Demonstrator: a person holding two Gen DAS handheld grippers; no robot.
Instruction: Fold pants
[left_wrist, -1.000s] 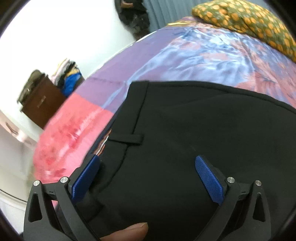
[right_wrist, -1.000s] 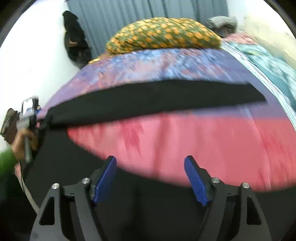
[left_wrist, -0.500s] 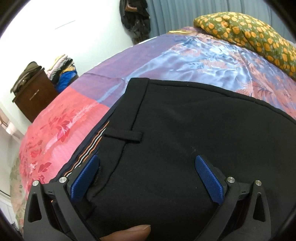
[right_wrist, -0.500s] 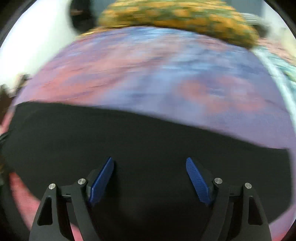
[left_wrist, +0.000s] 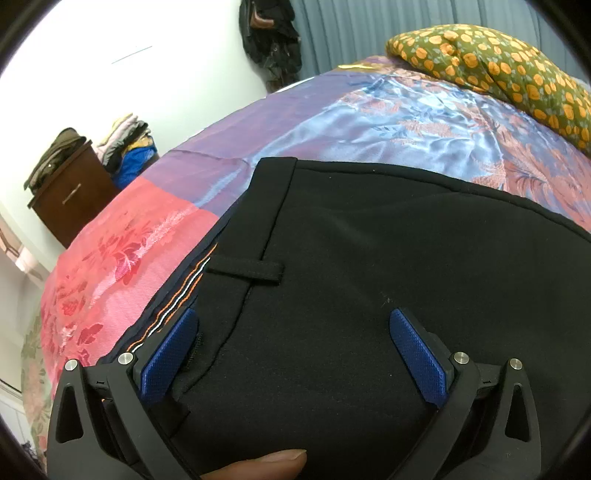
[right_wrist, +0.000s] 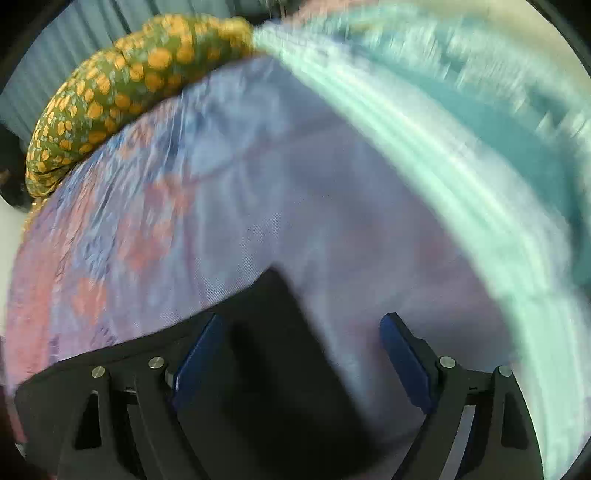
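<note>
Both views shifted — pants (right_wrist: 258, 369) edge, right hand-held gripper (right_wrist: 299, 354)

Left wrist view: sharp, evenly bright, fisheye-curved edges. Right wrist view: heavy motion blur, dark vignette corners.

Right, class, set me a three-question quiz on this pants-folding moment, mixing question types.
1. True or false: the left gripper is shut on the black trousers.
2. Which sits at the bed's far end? A: olive pillow with orange dots; B: white towel.
3. Fill in: the belt loop lies on the trousers' ____.

Key: 1 false, its jaws are open above the cloth; 2 A; 3 waistband.
</note>
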